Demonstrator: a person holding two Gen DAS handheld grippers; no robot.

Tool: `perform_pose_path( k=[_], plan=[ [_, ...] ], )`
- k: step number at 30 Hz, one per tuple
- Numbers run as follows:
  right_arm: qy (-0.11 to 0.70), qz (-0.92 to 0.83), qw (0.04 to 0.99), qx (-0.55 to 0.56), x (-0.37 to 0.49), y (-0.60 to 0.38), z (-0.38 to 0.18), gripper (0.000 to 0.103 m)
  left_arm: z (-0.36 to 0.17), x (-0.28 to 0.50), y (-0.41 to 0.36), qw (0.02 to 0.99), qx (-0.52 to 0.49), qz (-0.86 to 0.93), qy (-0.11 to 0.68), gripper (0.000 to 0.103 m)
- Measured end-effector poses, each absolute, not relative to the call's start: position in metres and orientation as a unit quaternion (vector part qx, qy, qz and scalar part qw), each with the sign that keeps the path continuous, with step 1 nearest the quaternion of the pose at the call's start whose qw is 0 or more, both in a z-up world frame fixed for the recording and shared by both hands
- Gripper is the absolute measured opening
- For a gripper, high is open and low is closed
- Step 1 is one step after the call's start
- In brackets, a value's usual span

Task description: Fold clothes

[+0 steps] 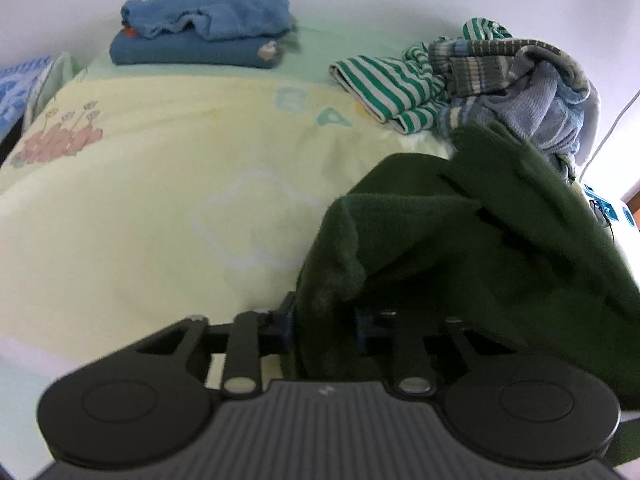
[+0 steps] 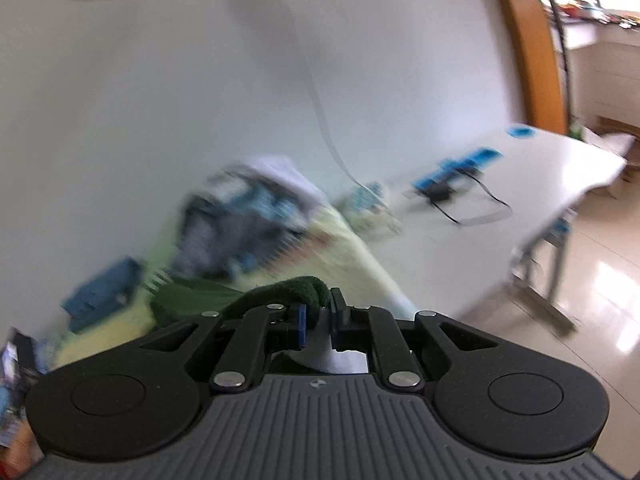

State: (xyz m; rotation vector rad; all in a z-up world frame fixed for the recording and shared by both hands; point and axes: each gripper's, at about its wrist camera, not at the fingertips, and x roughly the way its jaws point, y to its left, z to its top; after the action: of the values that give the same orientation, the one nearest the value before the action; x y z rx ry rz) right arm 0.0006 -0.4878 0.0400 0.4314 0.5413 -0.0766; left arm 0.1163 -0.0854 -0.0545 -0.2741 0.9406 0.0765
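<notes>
Both claws grip the dark green fleece garment (image 1: 460, 240): left claw (image 1: 324, 326) lower centre, right claw (image 2: 318, 326) too. Keep edge taut btw. them, lay flat on pale yellow bed sheet (image 1: 160, 200).

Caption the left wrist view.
Left gripper pinches a dark green garment over a pale yellow bedspread; folded blue clothes behind.

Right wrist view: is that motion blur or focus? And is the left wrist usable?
Right wrist view: directional smear across the clothes pile and desk, while the hand-held gripper stays crisp, so motion blur. Left wrist view: mostly sharp on the blue folded stack, slight smear on the green garment, fisheye bending at edges.
</notes>
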Motion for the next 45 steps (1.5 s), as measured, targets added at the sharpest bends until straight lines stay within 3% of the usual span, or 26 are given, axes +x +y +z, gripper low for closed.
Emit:
perform_pose_path(
  k=[5, 8, 10, 11, 12, 19, 23, 25, 28, 33, 37, 38, 39, 40, 45],
  plan=[
    [0.345, -0.095, 0.903, 0.239, 0.005, -0.511, -0.001, 0.011, -0.046, 0.102, -0.079, 0.888, -0.130, 0.069, 0.436, 0.012],
    [0.408, -0.102, 0.885, 0.202, 0.015, -0.508, -0.017, 0.028, -0.043, 0.092, -0.064, 0.885, -0.137, 0.089, 0.435, 0.012],
    [0.438, -0.100, 0.880, 0.154, 0.019, -0.505, -0.019, 0.048, -0.044, 0.086, -0.055, 0.881, -0.142, 0.097, 0.441, 0.012],
    [0.442, -0.099, 0.882, 0.133, 0.019, -0.506, -0.016, 0.051, -0.044, 0.082, -0.050, 0.879, -0.144, 0.099, 0.443, 0.012],
    [0.436, -0.097, 0.888, 0.114, 0.017, -0.506, -0.008, 0.056, -0.042, 0.076, -0.045, 0.880, -0.143, 0.108, 0.439, 0.012],
    [0.338, 0.020, 0.936, -0.093, 0.026, -0.440, 0.044, 0.064, -0.026, 0.033, -0.001, 0.882, -0.139, 0.176, 0.414, 0.012],
    [0.301, 0.118, 0.937, -0.129, 0.041, -0.393, 0.040, 0.065, -0.020, 0.011, 0.022, 0.877, -0.151, 0.203, 0.408, 0.014],
    [0.289, 0.141, 0.932, -0.166, 0.055, -0.369, 0.029, 0.068, -0.019, 0.002, 0.028, 0.874, -0.156, 0.205, 0.411, 0.019],
    [0.301, 0.176, 0.917, -0.193, 0.091, -0.339, 0.006, 0.068, -0.017, -0.010, 0.032, 0.871, -0.153, 0.205, 0.419, 0.032],
    [0.316, 0.188, 0.902, -0.225, 0.132, -0.304, -0.033, 0.067, -0.003, -0.033, 0.025, 0.880, -0.100, 0.198, 0.420, 0.062],
    [0.327, 0.179, 0.908, -0.191, 0.153, -0.304, -0.044, 0.060, 0.015, -0.056, 0.024, 0.890, -0.056, 0.195, 0.408, 0.063],
    [0.334, 0.174, 0.910, -0.174, 0.157, -0.307, -0.045, 0.053, 0.019, -0.059, 0.022, 0.892, -0.040, 0.202, 0.403, 0.062],
    [0.342, 0.169, 0.911, -0.156, 0.162, -0.311, -0.045, 0.036, 0.024, -0.062, 0.020, 0.892, -0.014, 0.215, 0.397, 0.063],
    [0.346, 0.163, 0.915, -0.132, 0.165, -0.316, -0.044, 0.028, 0.028, -0.063, 0.021, 0.892, 0.005, 0.221, 0.395, 0.066],
    [0.339, 0.144, 0.930, -0.003, 0.158, -0.353, -0.021, 0.019, 0.054, -0.054, 0.031, 0.913, -0.005, 0.168, 0.373, 0.064]
  ],
)
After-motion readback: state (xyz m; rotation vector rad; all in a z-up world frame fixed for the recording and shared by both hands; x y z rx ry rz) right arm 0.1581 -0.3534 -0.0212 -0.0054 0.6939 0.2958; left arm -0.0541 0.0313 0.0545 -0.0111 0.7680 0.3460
